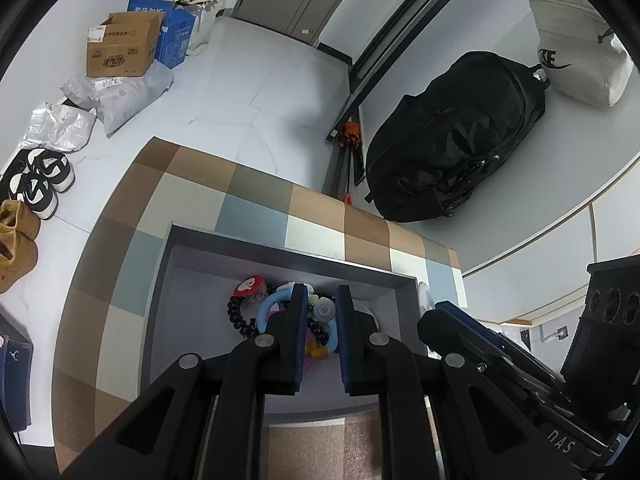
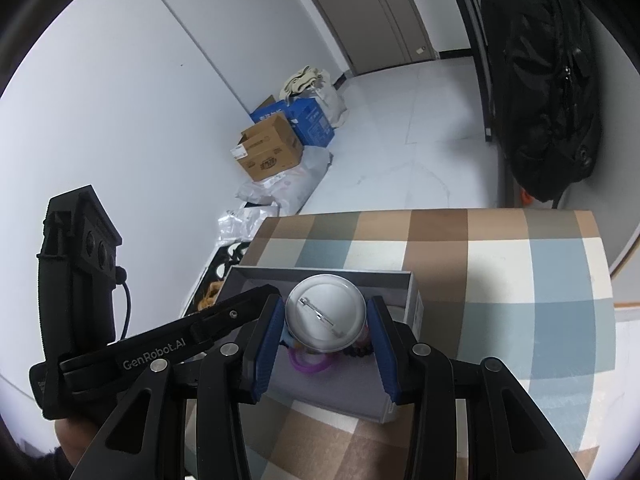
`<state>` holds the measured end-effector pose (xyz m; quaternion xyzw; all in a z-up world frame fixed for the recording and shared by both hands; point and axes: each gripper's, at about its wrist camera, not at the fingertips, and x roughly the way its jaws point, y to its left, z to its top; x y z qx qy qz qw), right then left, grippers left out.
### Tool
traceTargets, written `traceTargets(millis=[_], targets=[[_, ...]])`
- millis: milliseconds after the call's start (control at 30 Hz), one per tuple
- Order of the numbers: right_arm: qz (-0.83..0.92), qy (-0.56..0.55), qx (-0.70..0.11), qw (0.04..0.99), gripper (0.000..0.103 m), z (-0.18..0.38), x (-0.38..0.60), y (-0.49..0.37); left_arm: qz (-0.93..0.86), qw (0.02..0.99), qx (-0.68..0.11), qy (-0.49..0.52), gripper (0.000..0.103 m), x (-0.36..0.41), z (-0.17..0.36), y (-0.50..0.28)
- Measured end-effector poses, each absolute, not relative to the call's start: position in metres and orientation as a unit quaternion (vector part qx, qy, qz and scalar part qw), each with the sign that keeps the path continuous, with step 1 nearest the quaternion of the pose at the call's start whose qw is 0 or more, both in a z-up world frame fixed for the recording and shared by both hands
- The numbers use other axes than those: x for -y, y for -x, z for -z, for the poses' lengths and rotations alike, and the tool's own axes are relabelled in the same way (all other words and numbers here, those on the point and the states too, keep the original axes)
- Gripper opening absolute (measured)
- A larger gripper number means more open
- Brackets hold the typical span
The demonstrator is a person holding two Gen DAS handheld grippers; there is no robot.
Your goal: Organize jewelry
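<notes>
A grey open box (image 1: pixel 192 280) sits on a table covered with a checked cloth (image 1: pixel 256 208). A pile of jewelry lies in it: a black bead bracelet (image 1: pixel 236 316), a light blue ring (image 1: pixel 266 308) and a red-and-white crocheted piece (image 1: pixel 250 286). My left gripper (image 1: pixel 321 290) hovers over that pile with its jaws shut and nothing visibly gripped. My right gripper (image 2: pixel 326 300) is shut on a round white pin badge (image 2: pixel 326 314), its back and clasp facing the camera. It holds the badge above the box (image 2: pixel 320 274). A purple ring (image 2: pixel 308 362) shows beneath the badge.
A black backpack (image 1: pixel 452 140) and a white bag (image 1: pixel 572 48) lie beyond the table. Cardboard boxes (image 1: pixel 120 46), plastic bags and shoes (image 1: pixel 40 184) line the floor by the wall. The left gripper's black housing (image 2: pixel 160 356) sits close beside the right one.
</notes>
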<state>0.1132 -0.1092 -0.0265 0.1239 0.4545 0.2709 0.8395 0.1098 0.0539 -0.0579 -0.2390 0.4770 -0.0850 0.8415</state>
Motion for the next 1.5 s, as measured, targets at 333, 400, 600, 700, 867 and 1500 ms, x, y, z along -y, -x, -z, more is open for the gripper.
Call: traceTargets(millis=[333, 400, 600, 700, 867, 1500], targets=[[-0.263, -0.151, -0.471, 0.829, 0.042, 0.036, 0.114, -0.121, 0.081, 0.833, -0.486, 0.250, 0.009, -0.057, 0.066, -0.116], [-0.258, -0.163, -0.475, 0.826, 0.042, 0.038, 0.118, -0.123, 0.082, 0.833, -0.487, 0.249, 0.009, -0.056, 0.066, -0.117], [-0.261, -0.164, -0.471, 0.827, 0.044, 0.037, 0.118, -0.121, 0.092, 0.833, -0.479, 0.263, 0.011, -0.057, 0.064, -0.117], [-0.262, -0.158, -0.468, 0.829, 0.068, 0.033, 0.117, -0.119, 0.099, 0.825, -0.489, 0.265, 0.031, -0.053, 0.066, -0.118], [-0.262, -0.162, -0.444, 0.842, 0.074, 0.024, 0.124, -0.116, 0.093, 0.835, -0.479, 0.254, 0.046, -0.053, 0.061, -0.114], [-0.251, -0.139, -0.419, 0.862, 0.093, 0.013, 0.130, -0.102, 0.051, 0.878, -0.442, 0.180, 0.068, -0.048, 0.034, -0.091]])
